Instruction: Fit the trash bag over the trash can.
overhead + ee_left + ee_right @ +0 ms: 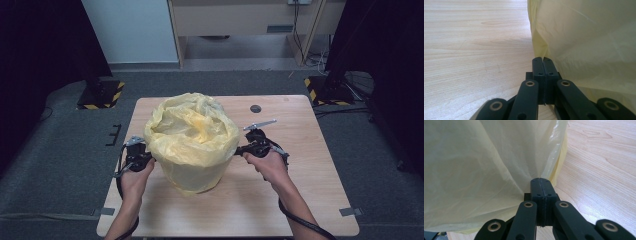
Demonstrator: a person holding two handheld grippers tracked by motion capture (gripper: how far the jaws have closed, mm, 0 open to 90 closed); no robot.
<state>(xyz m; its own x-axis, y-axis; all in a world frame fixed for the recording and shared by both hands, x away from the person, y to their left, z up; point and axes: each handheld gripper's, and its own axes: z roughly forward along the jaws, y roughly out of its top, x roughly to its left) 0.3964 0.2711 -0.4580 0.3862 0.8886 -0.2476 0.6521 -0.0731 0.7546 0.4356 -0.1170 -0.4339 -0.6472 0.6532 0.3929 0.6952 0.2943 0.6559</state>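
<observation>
Yellow translucent plastic bag [192,142] draped over a bin is standing mid-table [300,200].
You are pinching its film with both closed grippers, left [543,60] and right [541,180]; the bin underneath is hidden.

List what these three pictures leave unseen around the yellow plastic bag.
- High view: the container under the thin yellow plastic bag; the film covers it.
- Left gripper view: whether the left claw pinches film; the shut jaws hide it.
- Right gripper view: the same for the right claw.
</observation>
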